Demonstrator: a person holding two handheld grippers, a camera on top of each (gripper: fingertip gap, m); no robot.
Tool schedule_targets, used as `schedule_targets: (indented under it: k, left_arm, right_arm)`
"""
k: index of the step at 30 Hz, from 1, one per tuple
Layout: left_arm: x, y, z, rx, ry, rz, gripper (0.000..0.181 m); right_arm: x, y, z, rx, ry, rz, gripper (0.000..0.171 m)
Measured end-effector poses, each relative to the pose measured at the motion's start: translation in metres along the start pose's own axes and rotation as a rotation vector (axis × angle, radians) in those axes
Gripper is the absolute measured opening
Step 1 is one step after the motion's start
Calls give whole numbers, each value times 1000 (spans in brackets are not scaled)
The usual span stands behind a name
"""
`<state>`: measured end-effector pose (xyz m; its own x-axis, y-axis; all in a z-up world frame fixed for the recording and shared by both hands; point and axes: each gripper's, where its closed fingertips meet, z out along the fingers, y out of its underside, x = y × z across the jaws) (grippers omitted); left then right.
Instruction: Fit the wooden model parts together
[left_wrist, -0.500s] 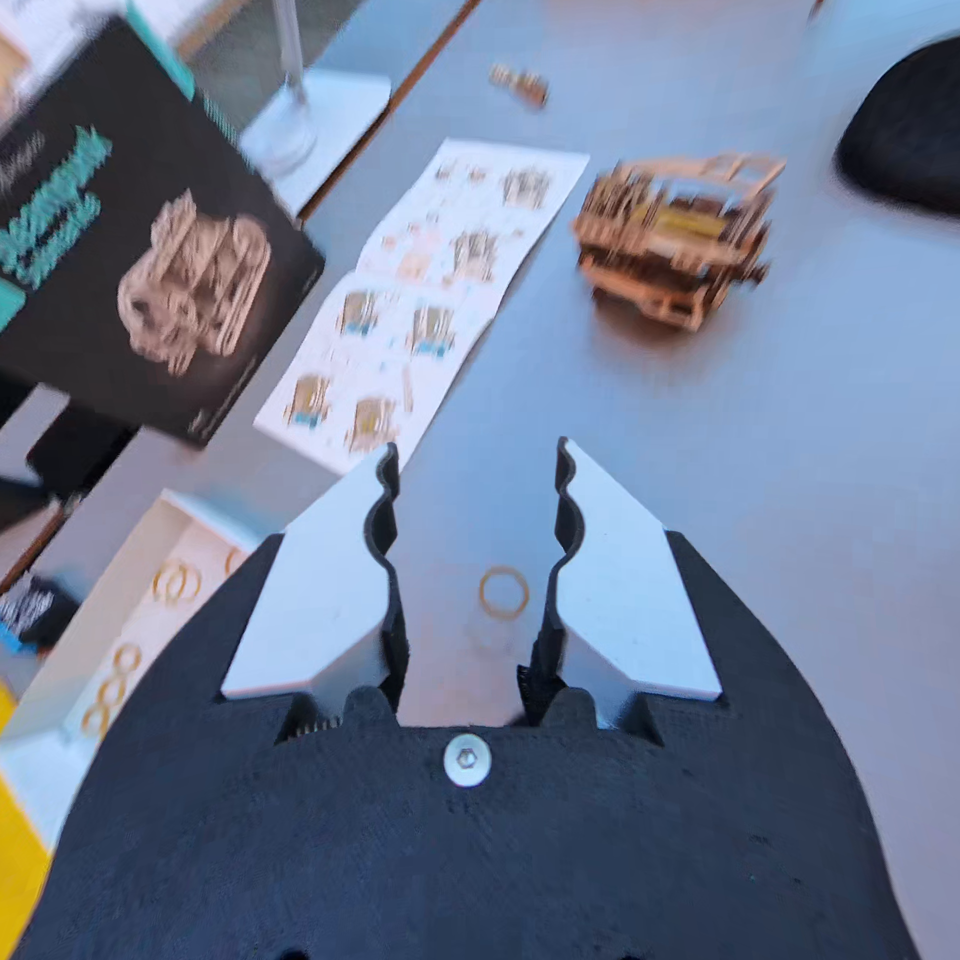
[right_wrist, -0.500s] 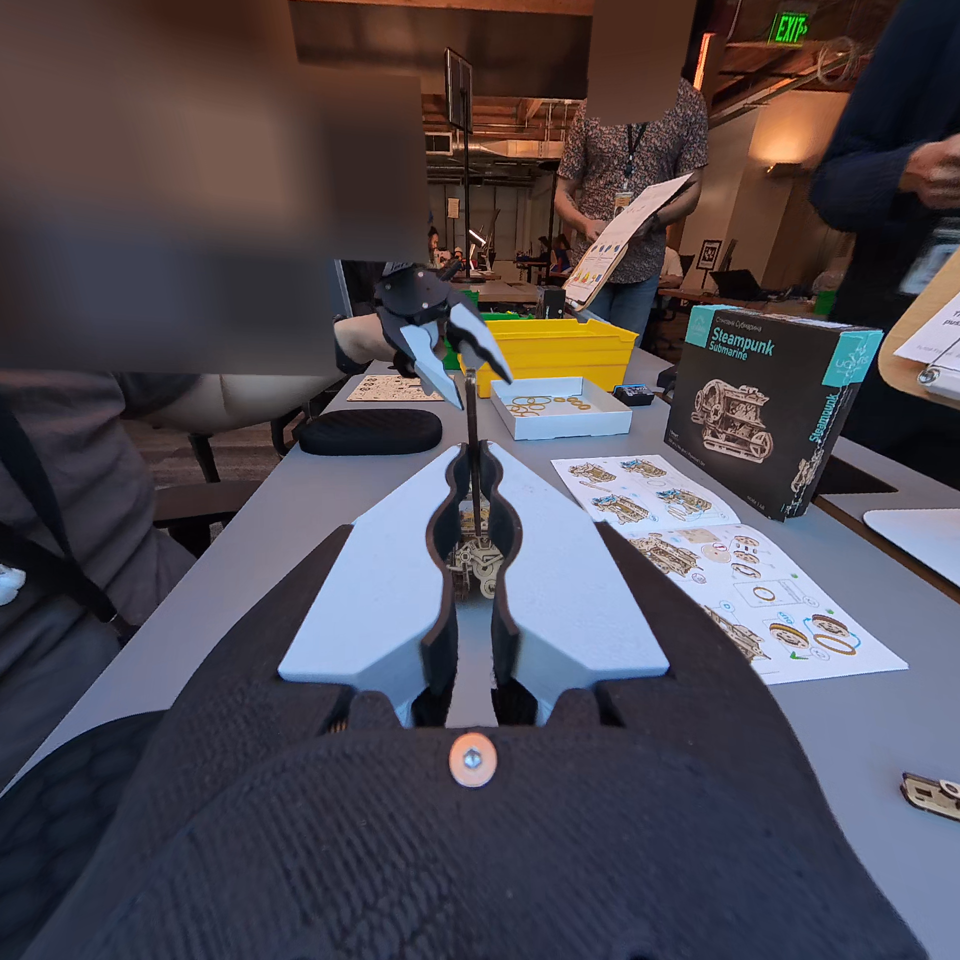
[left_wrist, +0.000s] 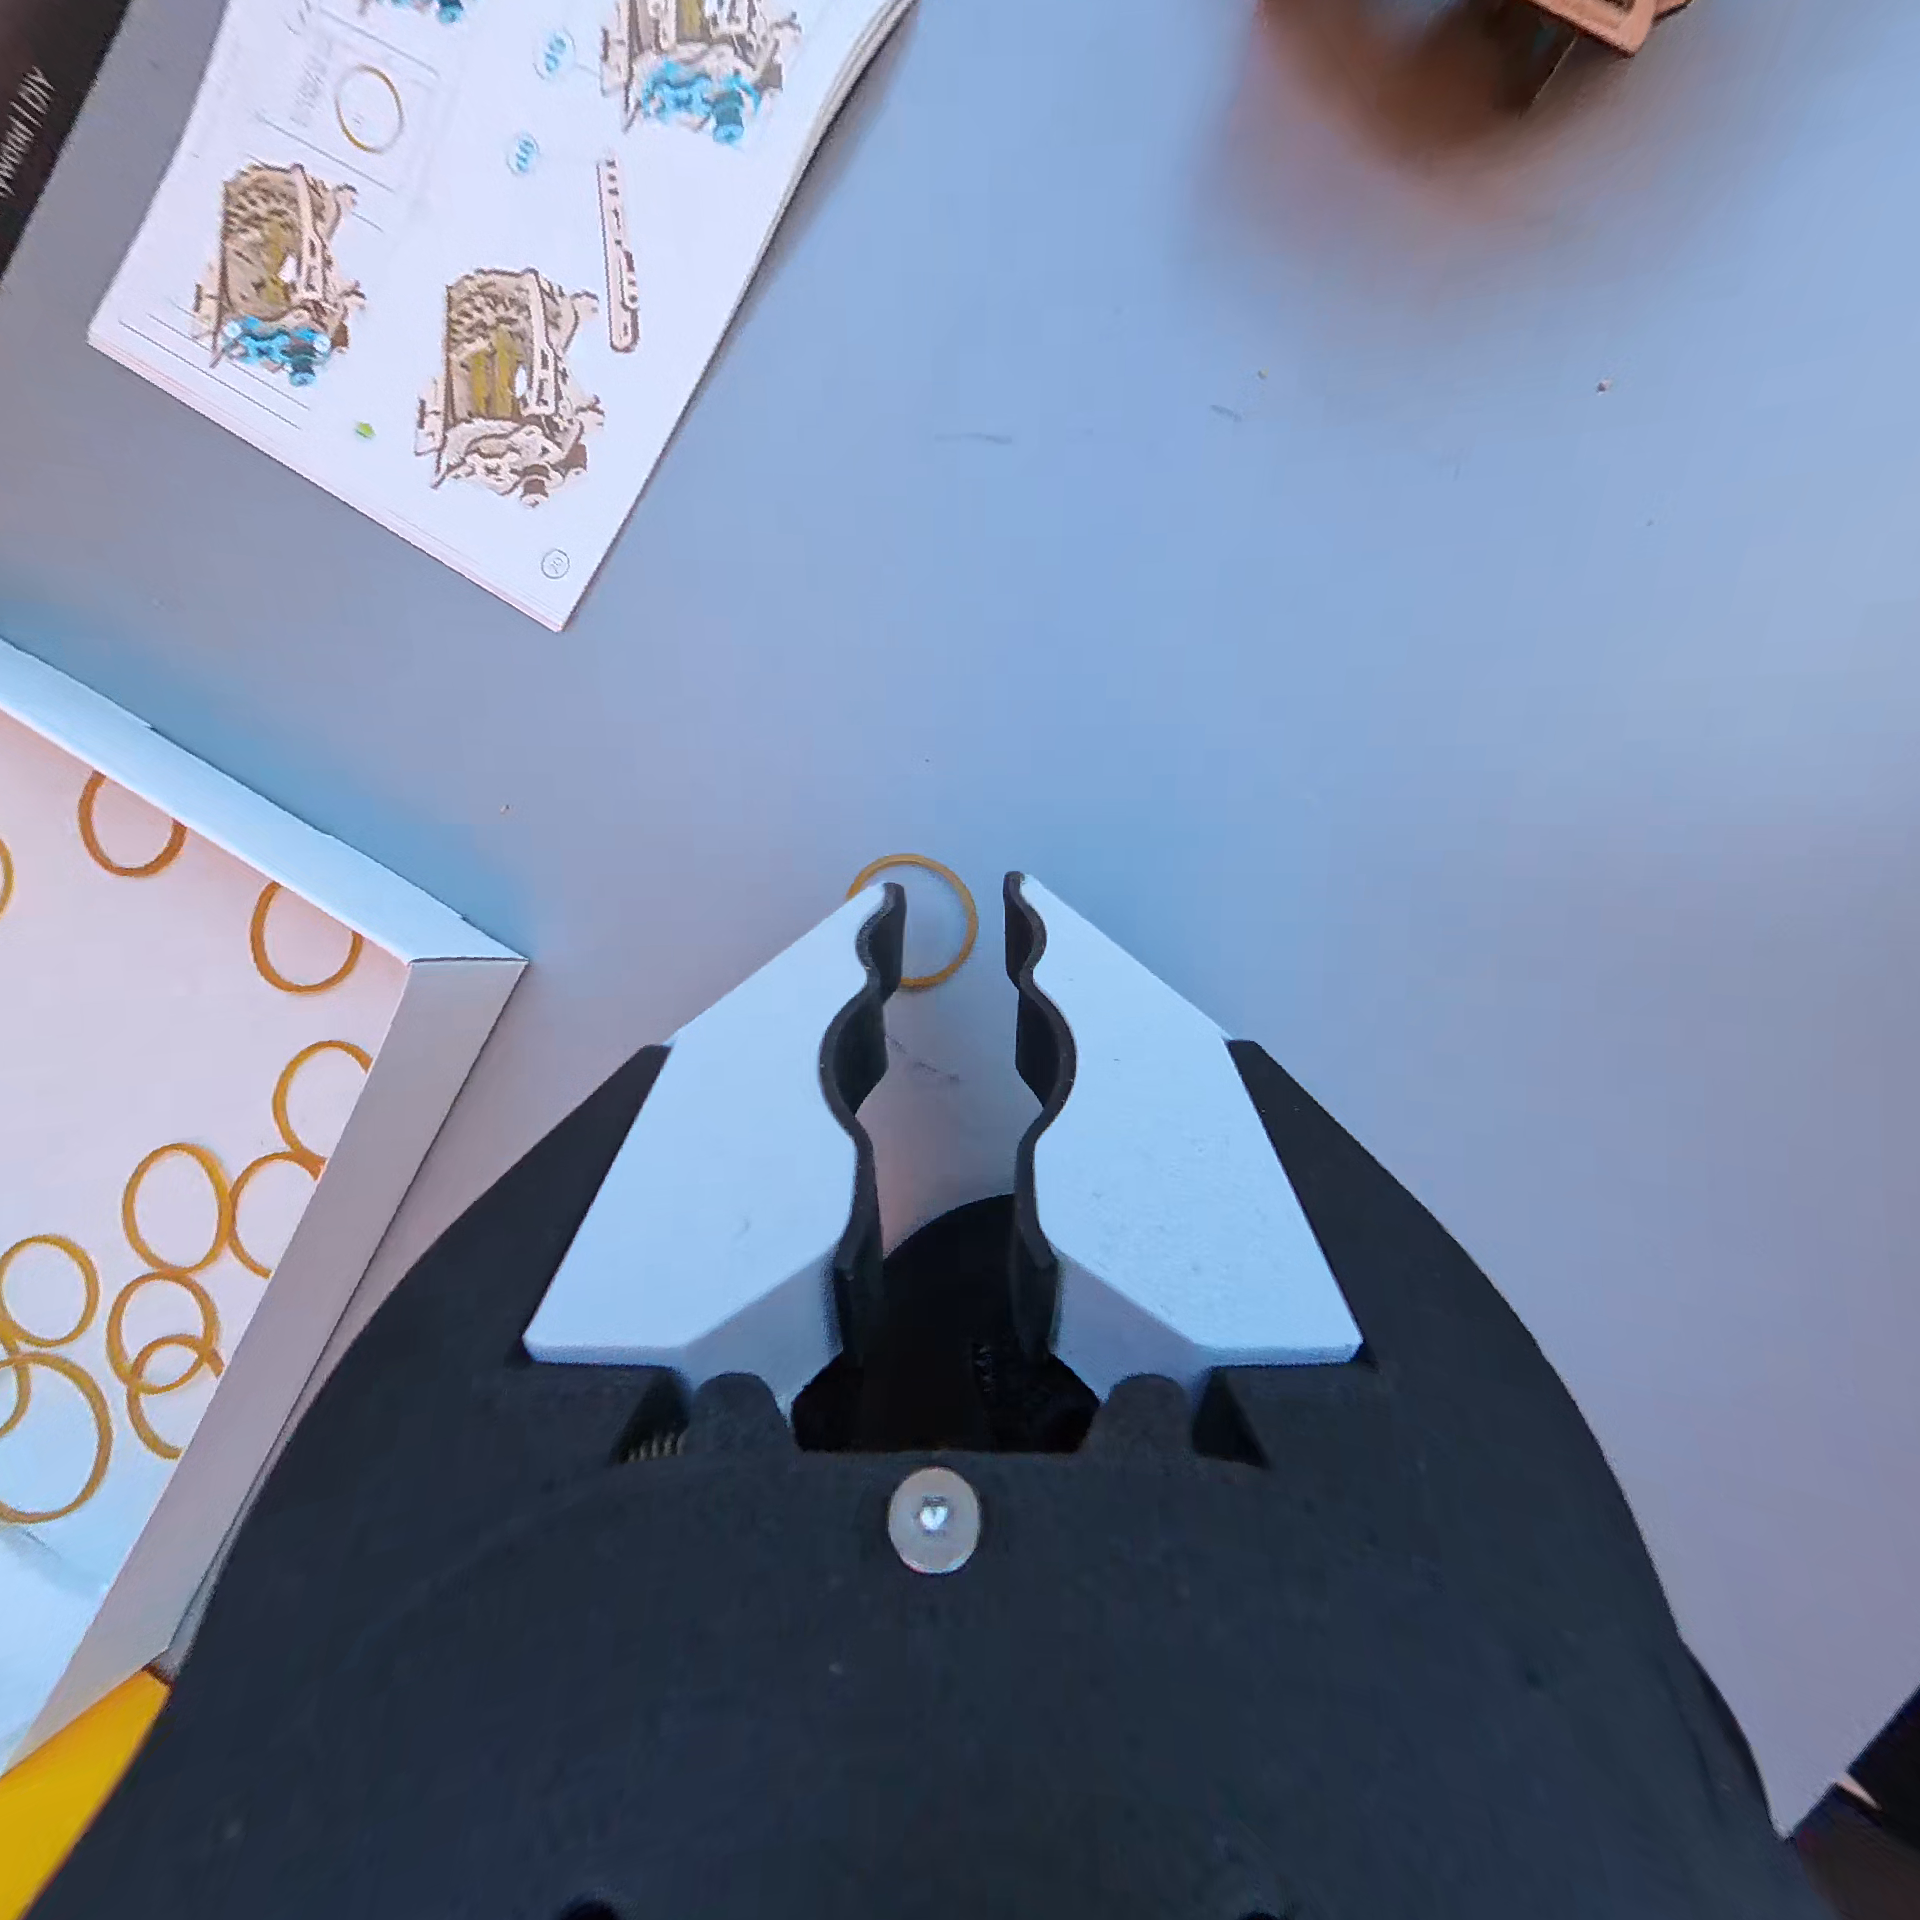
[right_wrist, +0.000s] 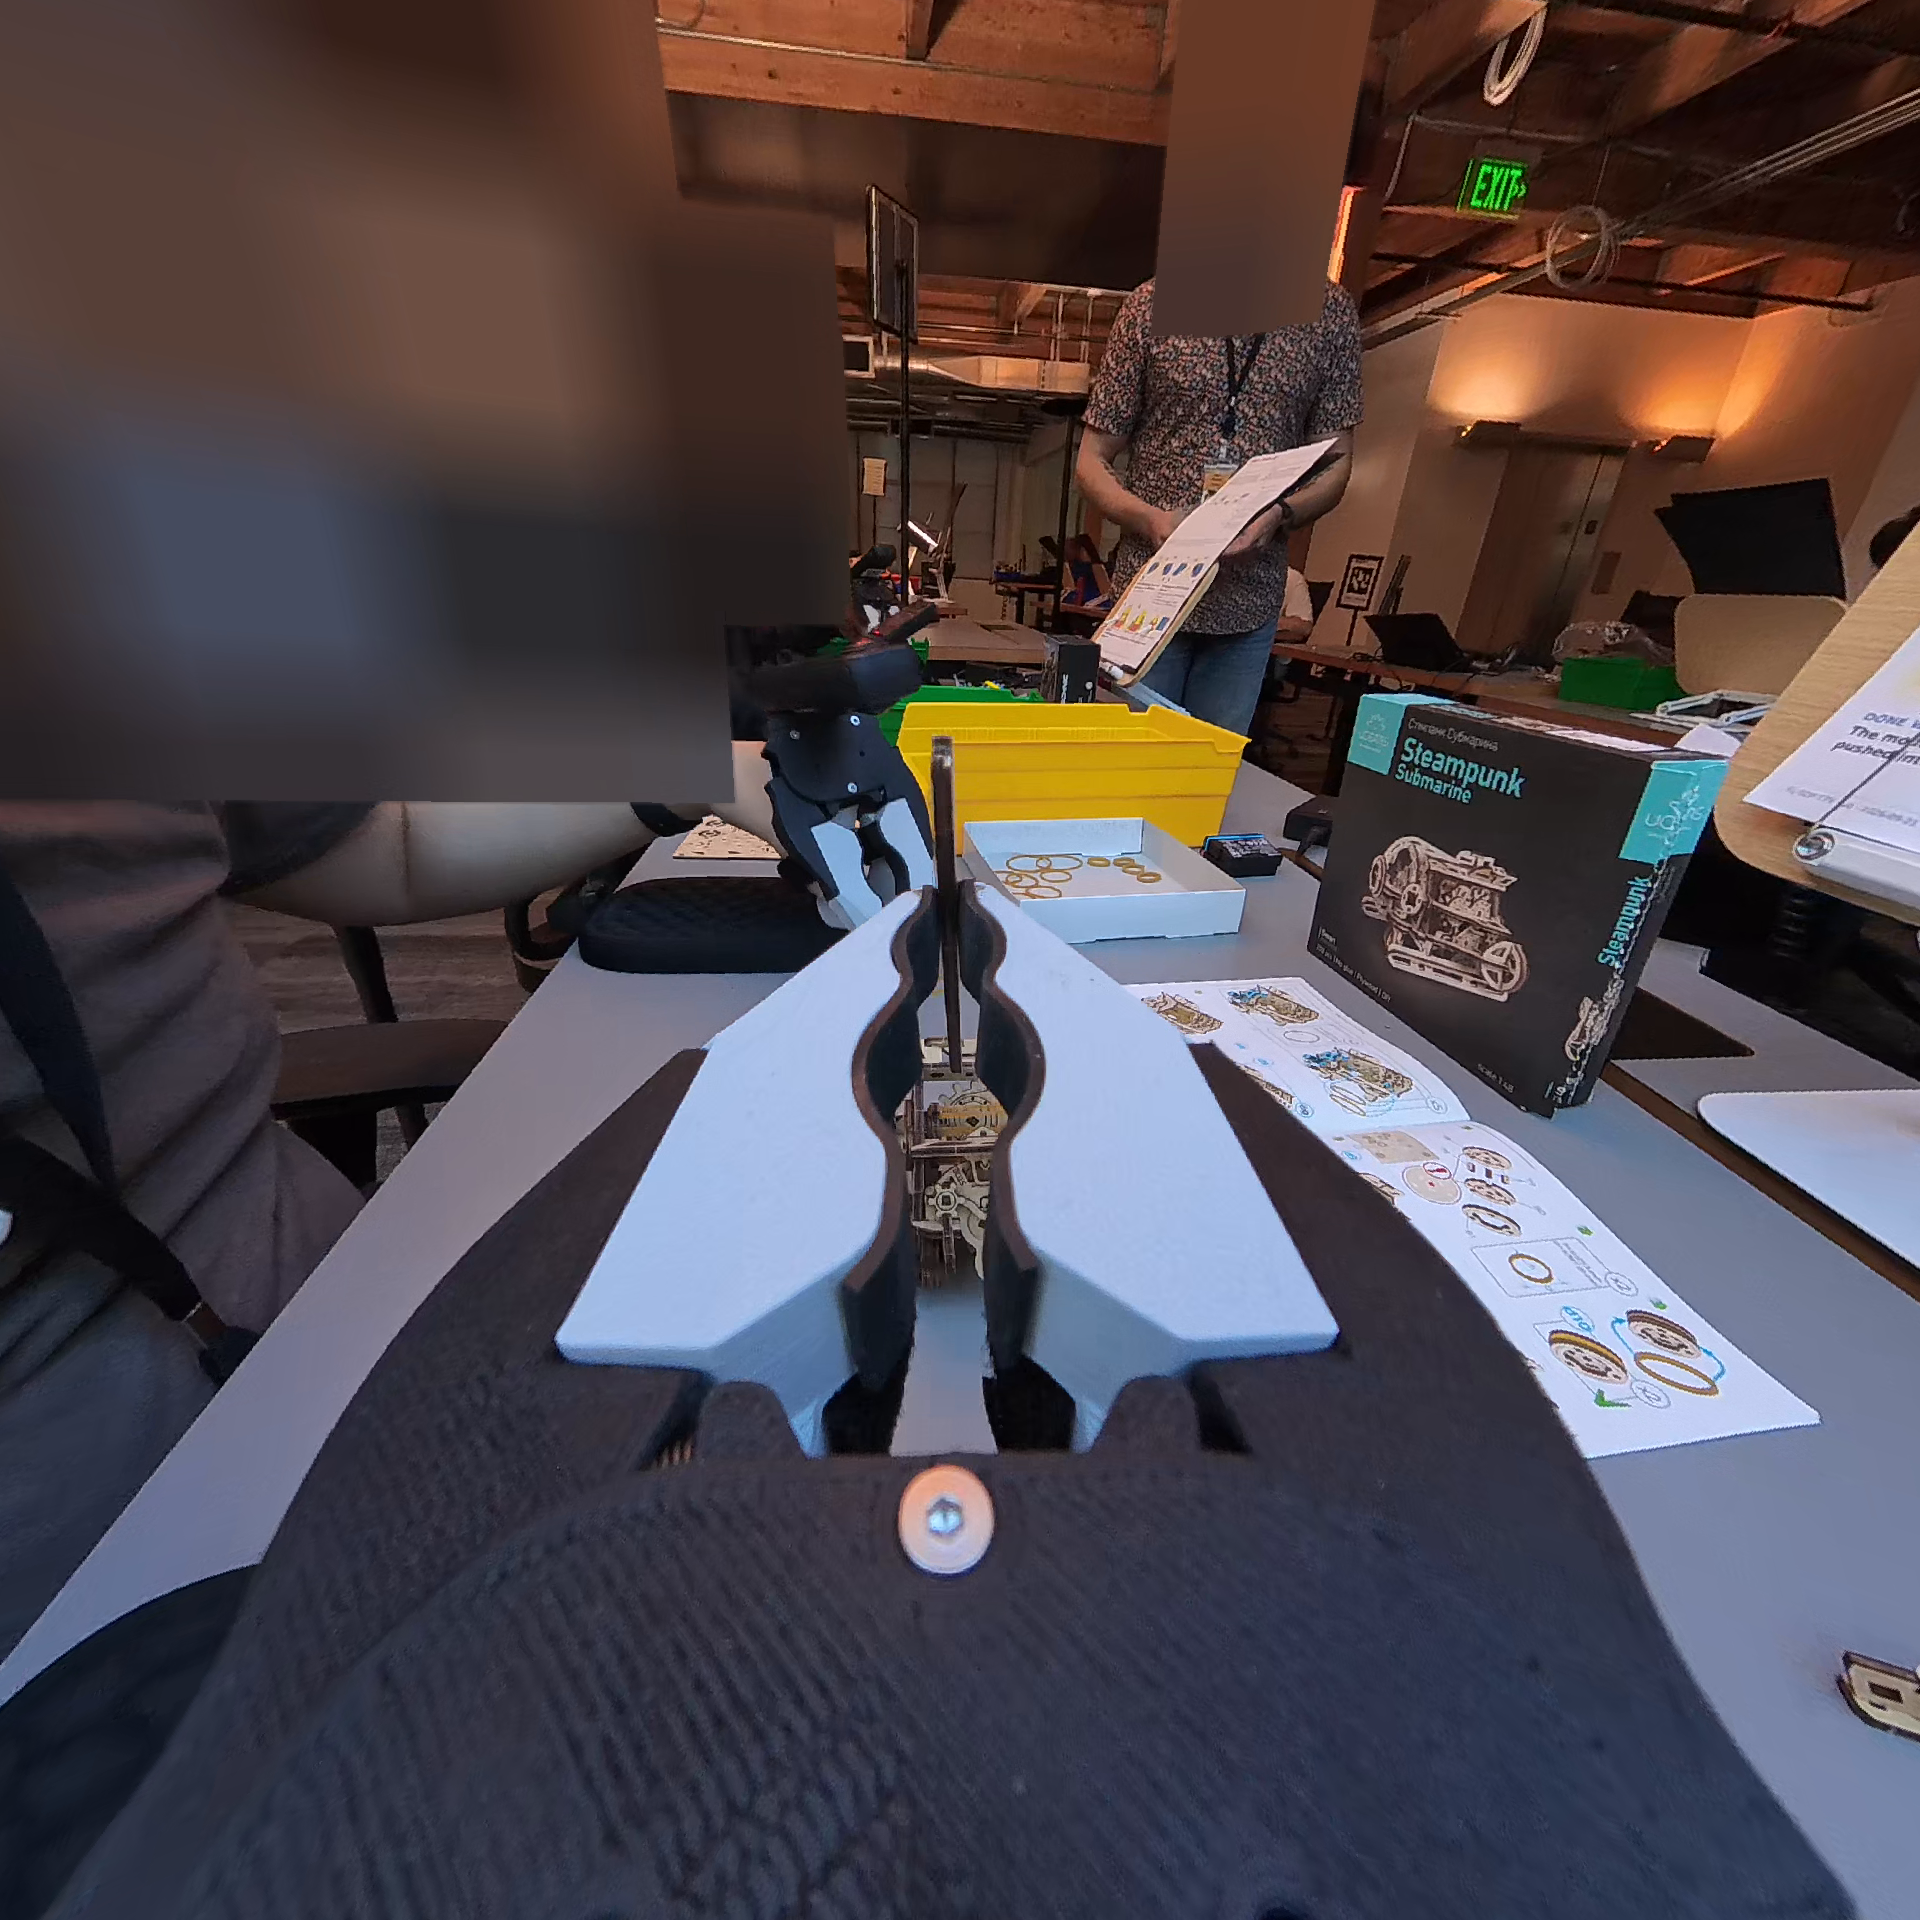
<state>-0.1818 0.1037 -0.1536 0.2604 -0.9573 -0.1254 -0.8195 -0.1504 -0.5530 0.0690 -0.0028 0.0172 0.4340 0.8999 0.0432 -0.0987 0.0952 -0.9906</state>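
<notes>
My left gripper (left_wrist: 954, 896) is open and low over the grey table (left_wrist: 1351, 675). Its tips straddle a loose yellow ring (left_wrist: 914, 858); the left fingertip covers part of it. It also shows in the right wrist view (right_wrist: 868, 883), pointing down. My right gripper (right_wrist: 943, 899) is shut on a thin flat wooden piece (right_wrist: 942, 821) that stands upright above the fingertips. The wooden model (right_wrist: 951, 1174) sits on the table behind the right fingers, seen through their gap. Its blurred edge shows in the left wrist view (left_wrist: 1538, 31).
A white tray (left_wrist: 447, 997) with several yellow rings lies left of the left gripper. An open instruction booklet (right_wrist: 1455, 1195), a black kit box (right_wrist: 1496, 904), a yellow bin (right_wrist: 1070, 769) and a black pad (right_wrist: 696, 925) are on the table. A small wooden part (right_wrist: 1883, 1696) lies near right. People stand nearby. One gripper's finger ends stand about 35 cm off the other's.
My left gripper has dropped down close to the table over the yellow ring, and its jaws have narrowed. The right gripper still holds the flat piece in about the same place.
</notes>
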Motion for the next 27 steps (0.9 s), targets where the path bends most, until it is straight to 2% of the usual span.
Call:
schedule_targets:
  k: [1, 10, 19, 21, 22, 27]
  left_arm:
    - [-1, 2, 1, -15, 1, 5, 16]
    - [2, 13, 6, -135, 103, 56, 6]
    - [3, 14, 6, -288, 155, 130, 8]
    - [3, 14, 6, -299, 156, 139, 7]
    - [2, 14, 6, -299, 144, 150, 0]
    - [-1, 13, 6, -281, 97, 223, 0]
  right_arm:
    - [0, 0, -1, 4, 3, 2, 0]
    - [-1, 1, -5, 8, -6, 19, 0]
    - [-2, 4, -9, -5, -13, 21, 0]
    - [-2, 4, -11, -5, -7, 20, 0]
    - [-2, 3, -11, -3, -7, 21, 0]
    - [-1, 5, -13, -4, -7, 25, 0]
